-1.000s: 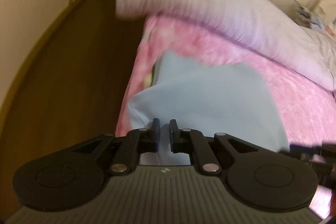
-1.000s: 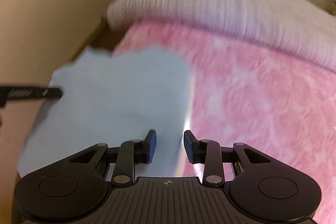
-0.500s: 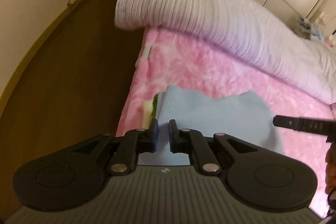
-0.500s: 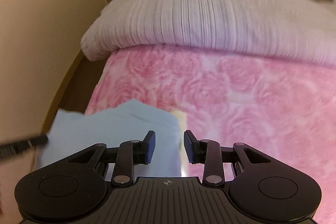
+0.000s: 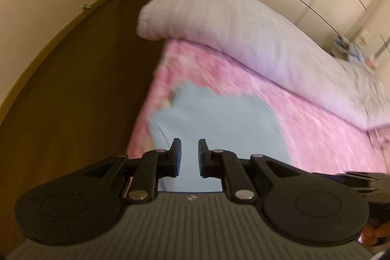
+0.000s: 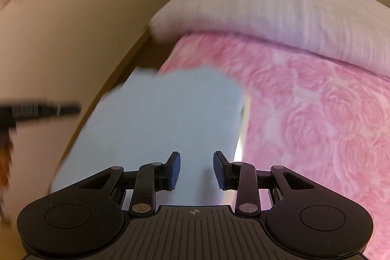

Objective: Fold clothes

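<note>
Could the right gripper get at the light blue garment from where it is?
Probably yes: the right gripper is open, the light blue garment lies right ahead on the pink blanket, and nothing sits between.

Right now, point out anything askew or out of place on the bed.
The light blue garment lies at the pink blanket's left edge, its far edge ragged and uneven. A greenish scrap peeks out beside it. Nothing spilled or damaged.
</note>
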The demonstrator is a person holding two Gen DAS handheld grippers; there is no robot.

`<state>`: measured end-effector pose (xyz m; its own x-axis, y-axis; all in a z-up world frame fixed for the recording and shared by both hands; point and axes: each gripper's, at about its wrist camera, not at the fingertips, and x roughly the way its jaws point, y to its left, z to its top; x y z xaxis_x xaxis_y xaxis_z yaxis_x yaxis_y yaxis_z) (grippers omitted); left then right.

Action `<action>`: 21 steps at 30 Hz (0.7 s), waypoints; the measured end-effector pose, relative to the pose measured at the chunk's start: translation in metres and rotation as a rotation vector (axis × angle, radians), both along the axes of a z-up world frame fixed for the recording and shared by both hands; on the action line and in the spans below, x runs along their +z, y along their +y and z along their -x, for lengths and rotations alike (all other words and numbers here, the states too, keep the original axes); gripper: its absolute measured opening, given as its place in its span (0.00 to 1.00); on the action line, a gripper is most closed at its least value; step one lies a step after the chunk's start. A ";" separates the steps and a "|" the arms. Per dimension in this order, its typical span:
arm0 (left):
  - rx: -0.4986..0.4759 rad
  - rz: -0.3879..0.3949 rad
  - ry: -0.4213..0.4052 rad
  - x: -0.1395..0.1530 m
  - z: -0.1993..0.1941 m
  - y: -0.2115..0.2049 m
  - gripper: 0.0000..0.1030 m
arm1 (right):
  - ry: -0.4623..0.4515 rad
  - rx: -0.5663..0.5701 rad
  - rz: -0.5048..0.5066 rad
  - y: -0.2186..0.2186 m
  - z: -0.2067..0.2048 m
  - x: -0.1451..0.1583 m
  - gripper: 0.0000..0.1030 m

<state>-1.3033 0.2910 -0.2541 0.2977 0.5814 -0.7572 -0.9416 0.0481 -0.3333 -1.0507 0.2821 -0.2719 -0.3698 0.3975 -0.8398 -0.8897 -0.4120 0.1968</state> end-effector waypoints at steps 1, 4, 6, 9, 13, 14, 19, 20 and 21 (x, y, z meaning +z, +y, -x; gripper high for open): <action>-0.017 0.006 0.008 -0.001 -0.007 -0.011 0.10 | -0.007 0.020 0.011 -0.012 0.000 -0.001 0.33; -0.022 0.073 0.052 -0.022 -0.019 -0.028 0.09 | -0.020 0.042 0.033 -0.031 0.005 -0.011 0.33; 0.012 0.100 0.059 -0.038 -0.018 -0.030 0.05 | -0.033 0.052 0.038 -0.041 0.009 -0.018 0.33; 0.036 0.117 0.082 -0.045 -0.021 -0.029 0.02 | -0.124 0.078 0.097 -0.041 0.019 -0.047 0.33; 0.040 0.116 0.136 -0.024 -0.028 -0.029 0.03 | -0.134 0.046 0.097 -0.042 0.022 -0.044 0.35; 0.043 0.114 0.145 -0.017 -0.031 -0.033 0.03 | -0.134 0.038 0.094 -0.043 0.021 -0.039 0.35; 0.066 0.118 0.210 0.023 -0.044 -0.063 0.27 | -0.078 -0.013 0.111 -0.060 -0.001 -0.001 0.36; 0.067 0.116 0.226 0.030 -0.049 -0.069 0.27 | -0.079 -0.018 0.126 -0.062 -0.005 0.005 0.38; 0.067 0.115 0.242 0.038 -0.053 -0.076 0.29 | -0.078 -0.022 0.133 -0.066 -0.008 0.011 0.39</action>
<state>-1.2505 0.2151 -0.2161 0.0637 0.5003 -0.8635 -0.9943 -0.0423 -0.0978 -1.0431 0.2165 -0.2607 -0.2937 0.2885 -0.9113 -0.9129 -0.3673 0.1780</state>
